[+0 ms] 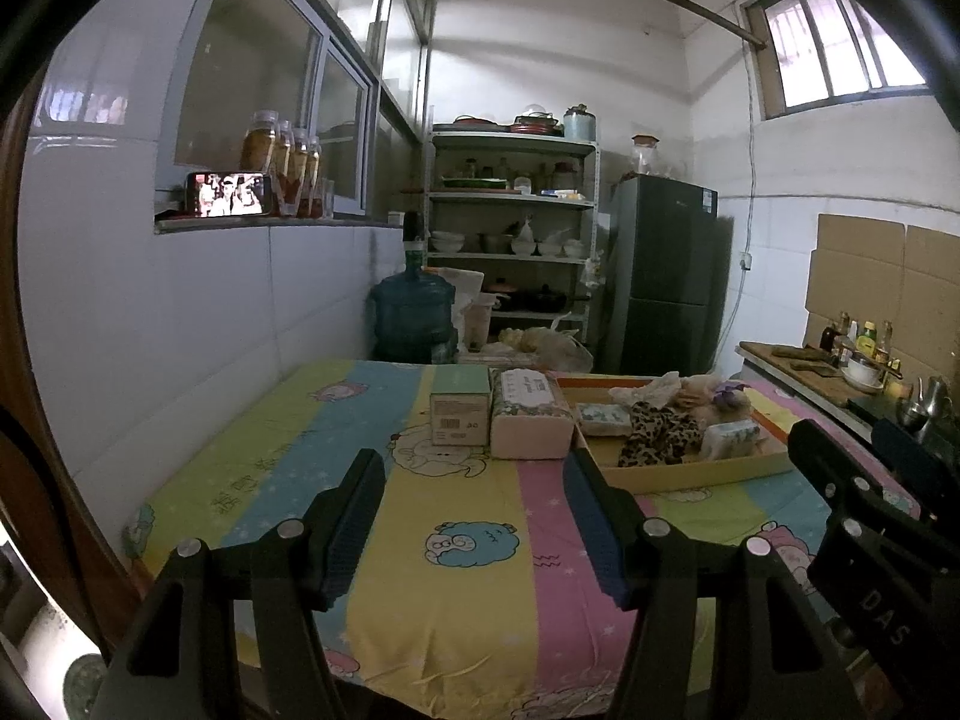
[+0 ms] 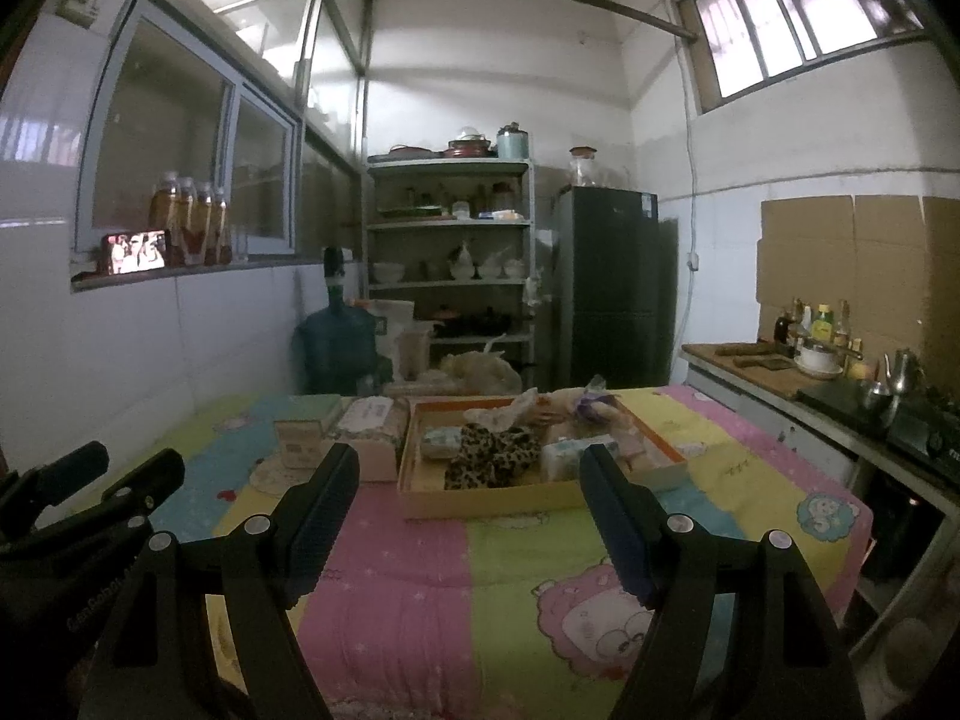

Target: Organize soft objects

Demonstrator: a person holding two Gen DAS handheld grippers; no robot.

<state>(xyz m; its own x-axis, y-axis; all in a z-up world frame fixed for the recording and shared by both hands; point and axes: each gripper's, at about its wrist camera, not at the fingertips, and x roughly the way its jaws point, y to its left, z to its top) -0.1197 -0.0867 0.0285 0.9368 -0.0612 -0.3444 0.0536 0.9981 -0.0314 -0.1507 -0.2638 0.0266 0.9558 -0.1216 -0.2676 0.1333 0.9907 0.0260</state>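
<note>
A shallow orange-rimmed cardboard tray (image 1: 708, 471) (image 2: 480, 501) lies on the striped cartoon bedsheet. In it are a leopard-print cloth (image 1: 657, 435) (image 2: 489, 456), small tissue packs (image 1: 729, 438) (image 2: 573, 456), a pale cloth (image 2: 507, 411) and a plush toy with purple on it (image 2: 591, 405). Left of the tray lie a pink tissue pack (image 1: 531, 420) (image 2: 375, 429) and a green-topped box (image 1: 459, 408) (image 2: 303, 432). My left gripper (image 1: 474, 483) is open and empty above the sheet, short of these. My right gripper (image 2: 468, 477) is open and empty just before the tray's near rim.
The sheet (image 1: 456, 540) covers a table against the tiled left wall. A blue water jug (image 1: 411, 312), metal shelves (image 1: 510, 228) and a dark fridge (image 1: 663, 276) stand behind. A counter with bottles and a kettle (image 2: 828, 360) runs along the right.
</note>
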